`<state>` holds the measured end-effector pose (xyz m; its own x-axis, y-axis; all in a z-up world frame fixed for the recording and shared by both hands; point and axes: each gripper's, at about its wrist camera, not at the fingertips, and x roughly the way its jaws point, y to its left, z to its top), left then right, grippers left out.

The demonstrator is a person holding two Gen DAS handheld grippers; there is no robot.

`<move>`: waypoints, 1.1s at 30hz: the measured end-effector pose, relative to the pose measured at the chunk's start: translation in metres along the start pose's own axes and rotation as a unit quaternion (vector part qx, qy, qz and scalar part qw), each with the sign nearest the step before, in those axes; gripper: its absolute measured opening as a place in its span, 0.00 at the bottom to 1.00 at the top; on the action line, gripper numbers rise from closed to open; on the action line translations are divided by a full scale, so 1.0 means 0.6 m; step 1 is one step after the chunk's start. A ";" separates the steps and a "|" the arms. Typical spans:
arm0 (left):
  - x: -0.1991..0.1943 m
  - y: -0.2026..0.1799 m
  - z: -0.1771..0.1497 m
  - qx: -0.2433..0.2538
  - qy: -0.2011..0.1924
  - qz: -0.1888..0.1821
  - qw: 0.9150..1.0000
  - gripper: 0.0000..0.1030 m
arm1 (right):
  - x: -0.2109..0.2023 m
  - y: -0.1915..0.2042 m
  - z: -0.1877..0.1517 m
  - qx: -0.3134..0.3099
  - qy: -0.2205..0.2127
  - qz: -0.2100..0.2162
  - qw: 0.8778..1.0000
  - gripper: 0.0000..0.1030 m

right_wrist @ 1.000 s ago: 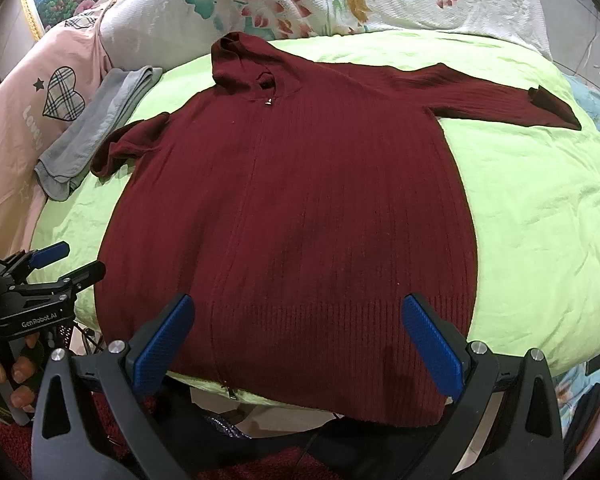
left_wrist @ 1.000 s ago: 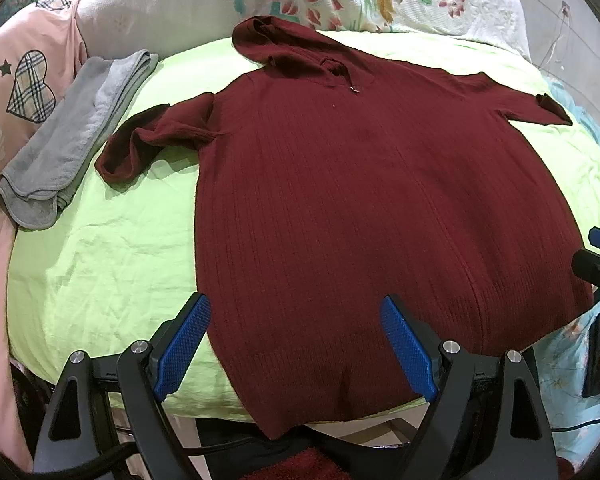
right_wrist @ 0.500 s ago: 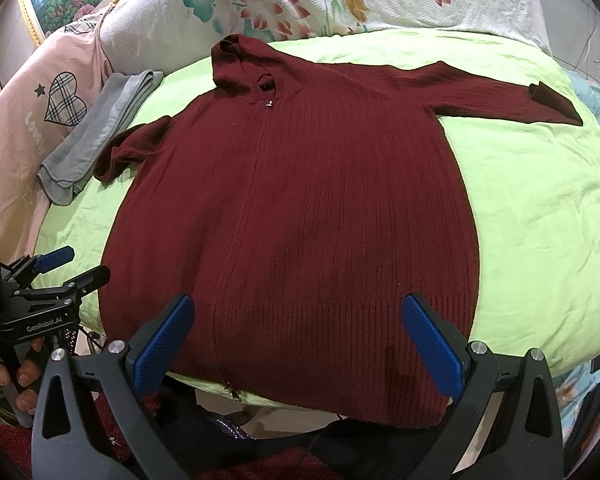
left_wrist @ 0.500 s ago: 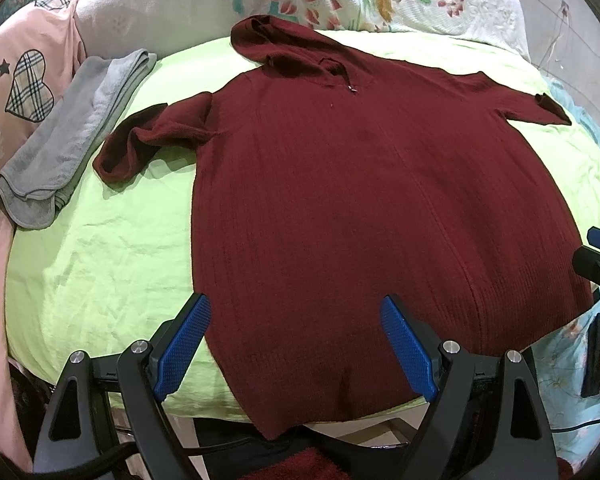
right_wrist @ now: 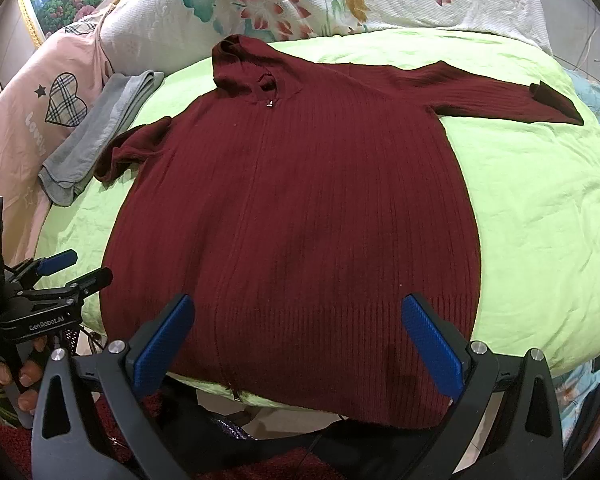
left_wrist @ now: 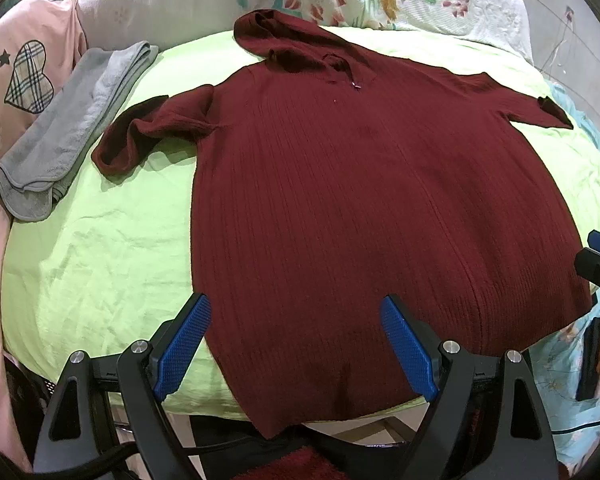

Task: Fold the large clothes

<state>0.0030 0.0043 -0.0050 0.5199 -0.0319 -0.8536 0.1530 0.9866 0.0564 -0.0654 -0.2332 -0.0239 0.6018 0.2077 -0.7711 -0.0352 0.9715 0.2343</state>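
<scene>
While both tools hang over the near edge of the bed, the maroon hooded sweater (left_wrist: 364, 208) lies spread flat and face up on the lime-green sheet (left_wrist: 100, 248) straight ahead of them, its hem nearest the fingers and overhanging the edge, its hood farthest away. The left gripper (left_wrist: 296, 344) has its blue-padded jaws spread wide with nothing between them, poised above the hem's left part; the right gripper (right_wrist: 300, 340) is likewise wide apart and empty, above the hem's right part. Ahead and to the left, one sleeve is bunched up short; ahead and to the right, the other stretches out straight. A folded grey towel (left_wrist: 64, 136) lies far left, beside a pink garment (left_wrist: 16, 80).
</scene>
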 end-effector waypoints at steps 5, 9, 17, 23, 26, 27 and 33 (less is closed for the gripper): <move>0.001 0.001 0.000 0.002 0.000 0.001 1.000 0.85 | 0.000 0.000 0.001 0.001 0.002 0.001 1.000 1.00; 0.004 -0.001 0.001 0.003 0.007 0.003 1.000 0.85 | -0.001 0.000 0.000 0.001 -0.002 0.002 1.000 1.00; 0.011 -0.001 0.011 -0.002 0.000 -0.010 1.000 0.85 | 0.003 -0.016 0.005 0.017 -0.008 0.001 1.000 1.00; 0.005 0.018 0.030 -0.049 -0.067 -0.061 0.995 0.85 | -0.006 -0.053 0.020 0.049 -0.039 0.011 0.998 1.00; 0.006 0.017 0.049 -0.051 -0.081 -0.085 0.992 0.85 | -0.004 -0.079 0.031 0.074 -0.044 0.021 0.996 1.00; 0.010 0.012 0.055 -0.040 -0.071 -0.071 0.994 0.85 | -0.004 -0.089 0.037 0.081 -0.054 0.026 0.995 1.00; 0.042 -0.010 0.076 0.006 -0.029 -0.039 0.999 0.85 | -0.016 -0.173 0.078 0.107 -0.112 -0.012 0.988 0.96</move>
<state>0.0533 -0.0099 -0.0032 0.5535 -0.1177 -0.8245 0.2047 0.9788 -0.0023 -0.0301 -0.3415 -0.0132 0.7626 0.1316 -0.6333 0.1364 0.9244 0.3563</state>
